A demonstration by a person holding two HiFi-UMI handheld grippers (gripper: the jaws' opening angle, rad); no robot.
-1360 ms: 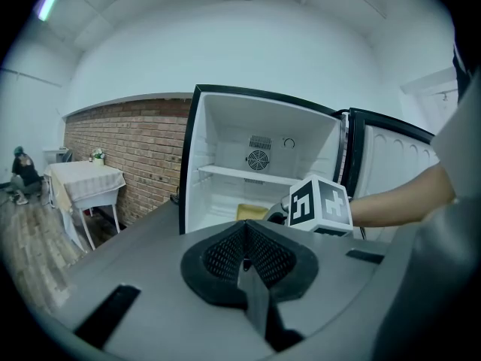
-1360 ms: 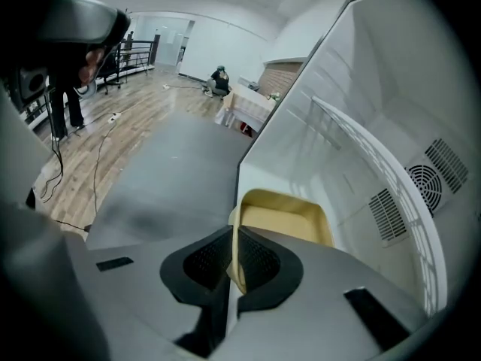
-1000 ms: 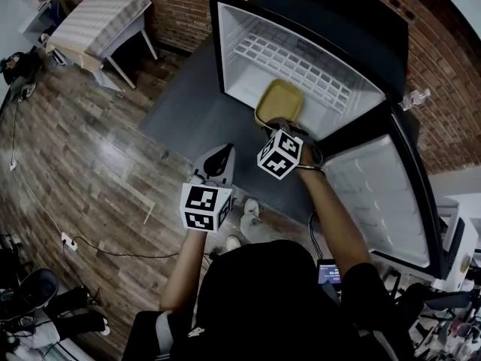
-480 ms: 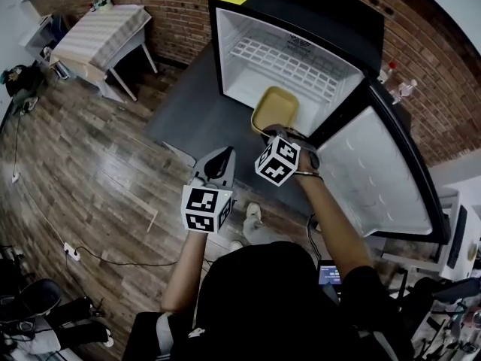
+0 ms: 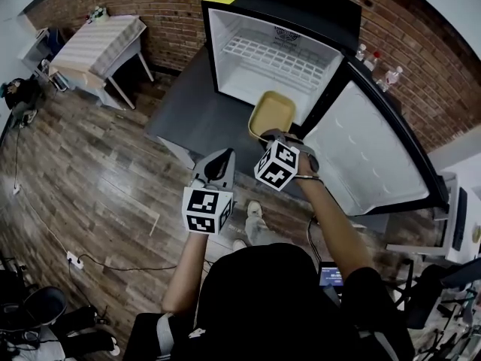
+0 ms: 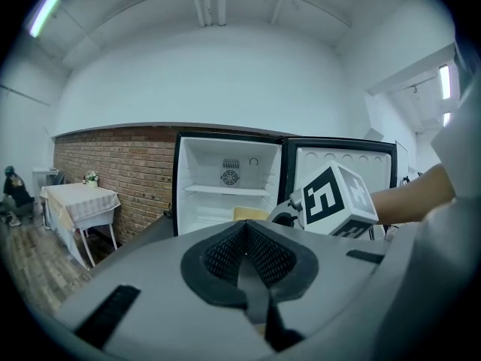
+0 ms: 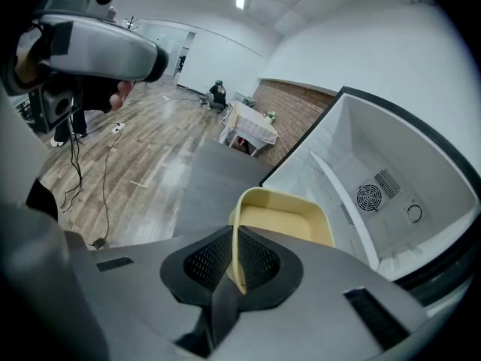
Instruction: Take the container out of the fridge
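Observation:
A shallow yellow container (image 5: 273, 113) hangs at the open front of the black fridge (image 5: 279, 57), by its lower edge. My right gripper (image 5: 273, 135) is shut on the container's near rim. In the right gripper view the rim (image 7: 234, 235) runs between the pads of that gripper (image 7: 234, 265), and the white fridge interior (image 7: 361, 164) lies to the right. My left gripper (image 5: 219, 159) is shut and empty, held to the left of the right one and closer to the body. The left gripper view has its closed jaws (image 6: 243, 235) aimed at the fridge (image 6: 225, 175) and container (image 6: 248, 213).
The fridge door (image 5: 368, 156) stands swung wide to the right. A wire shelf (image 5: 274, 57) crosses the fridge. Bottles (image 5: 376, 60) stand behind the door. A table with a striped cloth (image 5: 101, 40) is at far left. A cable (image 5: 113, 256) lies on the wooden floor.
The right gripper has drawn the yellow container back from inside the fridge to its front edge. The left gripper has kept its place.

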